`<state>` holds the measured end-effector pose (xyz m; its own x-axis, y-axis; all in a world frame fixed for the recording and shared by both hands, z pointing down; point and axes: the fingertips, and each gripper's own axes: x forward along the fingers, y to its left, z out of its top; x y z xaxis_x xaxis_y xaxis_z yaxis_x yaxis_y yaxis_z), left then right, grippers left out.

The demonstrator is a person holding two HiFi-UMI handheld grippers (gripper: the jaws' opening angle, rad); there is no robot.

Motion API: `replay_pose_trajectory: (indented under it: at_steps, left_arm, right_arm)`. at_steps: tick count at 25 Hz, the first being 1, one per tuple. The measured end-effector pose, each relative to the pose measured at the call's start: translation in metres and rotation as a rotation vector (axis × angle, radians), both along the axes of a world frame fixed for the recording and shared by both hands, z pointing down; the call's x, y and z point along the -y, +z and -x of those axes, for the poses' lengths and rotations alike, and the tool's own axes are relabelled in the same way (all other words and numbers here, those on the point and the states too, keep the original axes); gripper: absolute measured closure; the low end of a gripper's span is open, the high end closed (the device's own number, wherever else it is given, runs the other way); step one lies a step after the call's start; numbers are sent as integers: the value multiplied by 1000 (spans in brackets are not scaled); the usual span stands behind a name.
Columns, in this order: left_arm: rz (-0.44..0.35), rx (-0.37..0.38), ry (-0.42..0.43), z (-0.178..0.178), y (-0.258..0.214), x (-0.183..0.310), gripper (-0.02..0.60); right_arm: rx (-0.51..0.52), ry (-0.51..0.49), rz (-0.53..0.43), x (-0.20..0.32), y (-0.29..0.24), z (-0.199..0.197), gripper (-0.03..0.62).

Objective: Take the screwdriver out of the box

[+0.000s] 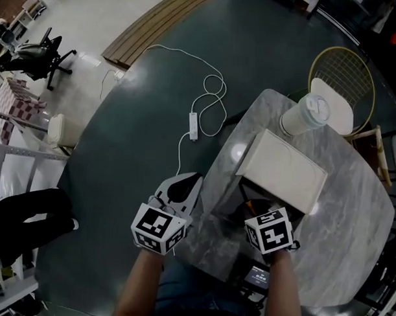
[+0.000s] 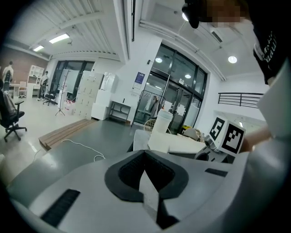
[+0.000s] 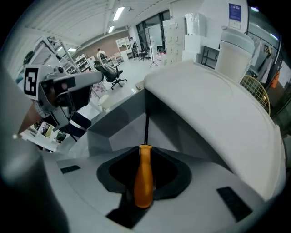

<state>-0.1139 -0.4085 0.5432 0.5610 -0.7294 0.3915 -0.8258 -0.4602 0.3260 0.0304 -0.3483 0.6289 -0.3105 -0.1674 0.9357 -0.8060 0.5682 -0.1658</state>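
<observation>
Marble table (image 1: 352,211): right tongs (image 3: 144,159) apparently grip screwdriver (image 3: 144,179) inside box (image 3: 116,125).

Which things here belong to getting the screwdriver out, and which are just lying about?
In the job: screwdriver, box, right gripper holding the screwdriver.
Lying about: lidded cup, cable on the floor, wire-backed chair.

1. Far end of the screwdriver (image 3: 144,175) shaft lost in shadow under the box (image 3: 113,127) lid (image 3: 213,104).
2. From the head view, only an orange sliver, rest beneath the right gripper (image 3: 144,159).
3. Chair (image 1: 343,75) partly behind the table (image 1: 340,256).
</observation>
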Motion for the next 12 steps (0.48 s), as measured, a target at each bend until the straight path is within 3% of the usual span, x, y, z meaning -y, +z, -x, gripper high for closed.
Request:
replay_pose_trajectory:
  at_steps: [12]
  left_arm:
    - [-23,-46,22,-7,-8,10,569]
  right_arm:
    - [-63,-2,-27,-5,-11,-3,508]
